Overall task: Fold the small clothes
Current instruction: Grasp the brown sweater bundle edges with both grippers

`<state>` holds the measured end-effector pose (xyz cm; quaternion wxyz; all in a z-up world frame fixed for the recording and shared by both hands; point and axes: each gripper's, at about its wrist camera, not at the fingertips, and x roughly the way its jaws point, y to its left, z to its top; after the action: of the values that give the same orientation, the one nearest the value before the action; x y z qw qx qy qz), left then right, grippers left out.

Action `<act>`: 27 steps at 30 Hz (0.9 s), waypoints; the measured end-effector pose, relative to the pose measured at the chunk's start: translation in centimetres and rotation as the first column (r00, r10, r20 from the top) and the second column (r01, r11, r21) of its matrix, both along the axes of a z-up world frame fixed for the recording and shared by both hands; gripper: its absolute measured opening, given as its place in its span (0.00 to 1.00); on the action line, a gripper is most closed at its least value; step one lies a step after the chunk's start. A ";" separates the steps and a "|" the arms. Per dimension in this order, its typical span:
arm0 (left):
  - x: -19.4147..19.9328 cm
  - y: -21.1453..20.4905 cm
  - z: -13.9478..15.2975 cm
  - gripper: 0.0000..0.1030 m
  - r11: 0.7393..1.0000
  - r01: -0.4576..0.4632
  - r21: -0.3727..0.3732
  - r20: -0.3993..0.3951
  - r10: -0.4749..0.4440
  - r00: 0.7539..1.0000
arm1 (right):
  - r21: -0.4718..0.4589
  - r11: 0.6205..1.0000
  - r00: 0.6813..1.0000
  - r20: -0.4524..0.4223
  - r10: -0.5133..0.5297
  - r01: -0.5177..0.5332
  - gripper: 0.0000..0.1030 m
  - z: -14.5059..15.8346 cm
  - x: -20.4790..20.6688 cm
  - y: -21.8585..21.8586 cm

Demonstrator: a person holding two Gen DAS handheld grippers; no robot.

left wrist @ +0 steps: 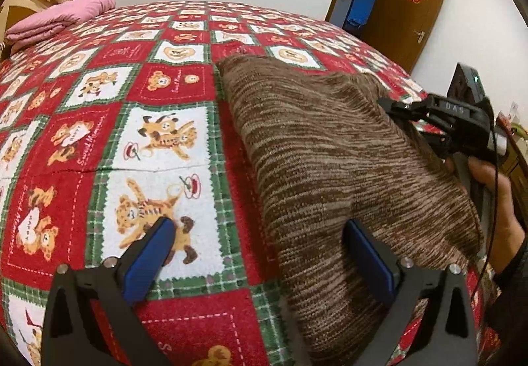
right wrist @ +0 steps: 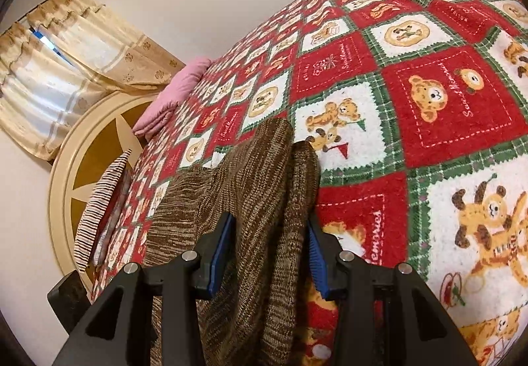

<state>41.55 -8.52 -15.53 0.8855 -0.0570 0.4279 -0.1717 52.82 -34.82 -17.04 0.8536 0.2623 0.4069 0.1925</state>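
Knitwear, a brown sweater (right wrist: 264,217), bunches in my right gripper (right wrist: 270,254); my left gripper (left wrist: 260,254) gapes wide over bedspread (left wrist: 99,102).

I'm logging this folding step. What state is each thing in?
Brown knit garment: partly folded on the bed, one end lifted.
Left hand-held gripper: open, one pad on the garment's edge, gripping nothing.
Right hand-held gripper: shut on a bunched fold of the garment.
Pink blanket: folded, at the bed's far corner.
Door: open.
Curtain: partly drawn.
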 end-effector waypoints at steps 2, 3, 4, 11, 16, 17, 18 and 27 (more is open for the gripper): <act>0.0 0.2 0.1 1.00 1.000 0.003 -0.022 0.003 -0.003 1.000 | 0.004 1.000 1.000 0.000 0.000 0.000 0.43 -0.1 0.0 0.0; -0.1 0.3 0.2 1.00 0.999 0.008 -0.041 0.009 -0.008 1.000 | 0.006 1.000 1.000 -0.001 0.001 -0.001 0.43 -0.1 0.0 0.0; -0.3 0.5 0.3 0.99 0.997 0.022 -0.075 0.020 -0.020 1.000 | 0.012 1.000 1.000 0.001 0.002 -0.002 0.43 -0.1 0.0 0.0; -0.1 -0.2 0.4 0.92 0.990 0.081 -0.113 0.027 -0.078 0.997 | 0.033 0.999 1.000 0.008 -0.004 0.003 0.41 -0.3 -0.5 -0.5; 0.1 -0.5 0.2 0.92 0.985 0.114 -0.127 0.015 -0.113 0.994 | 0.016 1.000 1.000 0.008 0.010 -0.010 0.42 -0.3 -0.3 0.0; 0.2 -0.6 0.3 0.91 0.985 0.114 -0.130 0.015 -0.113 0.993 | 0.024 1.000 1.000 0.008 0.021 -0.021 0.41 -0.3 -0.3 0.0; 0.2 -0.5 0.2 0.88 0.985 0.112 -0.131 0.015 -0.111 0.994 | 0.030 0.999 1.000 0.006 0.025 -0.025 0.41 -0.4 -0.2 0.1; -0.1 -1.6 0.1 0.80 0.991 0.122 -0.049 0.015 -0.122 0.992 | 0.032 0.999 1.000 0.006 0.028 -0.029 0.34 -0.5 -0.1 0.3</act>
<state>41.48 -10.07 -15.40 0.8742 -0.0518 0.4209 -0.2365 52.73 -34.56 -17.54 0.8476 0.2695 0.4051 0.2117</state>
